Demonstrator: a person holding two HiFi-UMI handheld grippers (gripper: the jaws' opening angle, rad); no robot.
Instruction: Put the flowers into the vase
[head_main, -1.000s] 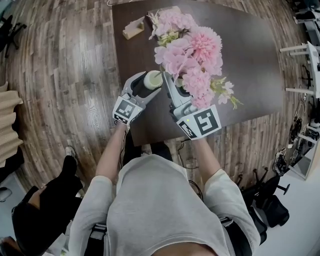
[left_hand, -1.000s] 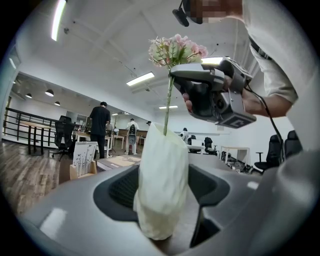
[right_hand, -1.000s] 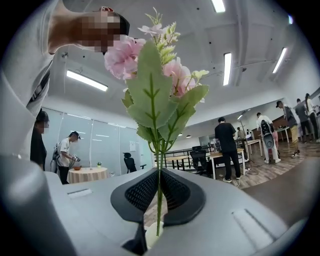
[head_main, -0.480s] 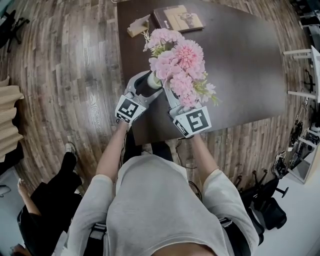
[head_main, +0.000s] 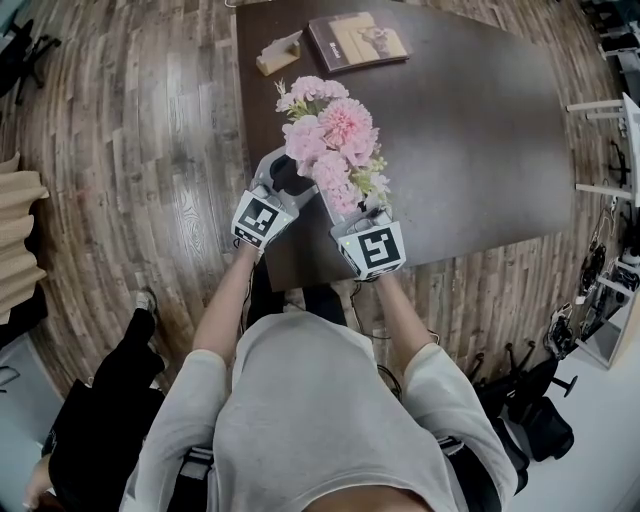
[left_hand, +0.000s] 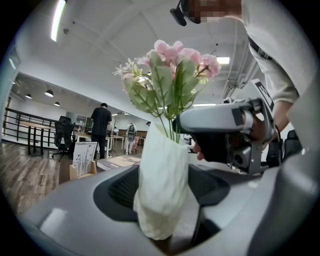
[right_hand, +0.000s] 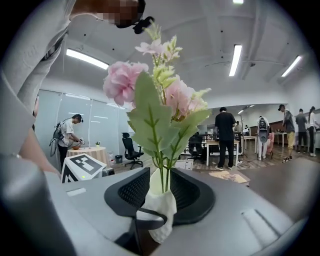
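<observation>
Left hand-held gripper (head_main: 283, 178): smooth grey plastic with black mesh-textured pads. Its jaws stand wide and grip the vase (left_hand: 162, 192) around its body.
Right hand-held gripper (head_main: 352, 205): same build. Its jaws are opening, and the stems (right_hand: 162, 172) stand between the pads with a gap on each side, pressed by neither.
Floor (head_main: 130, 150): wood-grain planks in mixed browns and greys.
Bench (head_main: 480, 130): dark brown, matte, with a rounded far corner.
Flowers (head_main: 330, 140): one bunch of round, ruffled pink heads, smaller pale sprigs and broad green leaves. It stands upright, stems down in the vase, near the bench's front edge.
Vase: white, crinkled like crumpled paper, narrow and upright.
Book (head_main: 358, 40): flat and rectangular with a brown cover, lying at the far edge of the bench.
Card stand (head_main: 278, 55): a pale wooden block holding a printed card, just left of the book.
Counts: two hand-held grippers, one vase, one bunch, one book, one card stand. The number of blooms cannot be told.
Head view only: the book's cover and the bench outline. The blooms hide the vase.
Left gripper view only: the vase's wrinkled wall.
Right gripper view only: thin green stems entering the vase mouth.
</observation>
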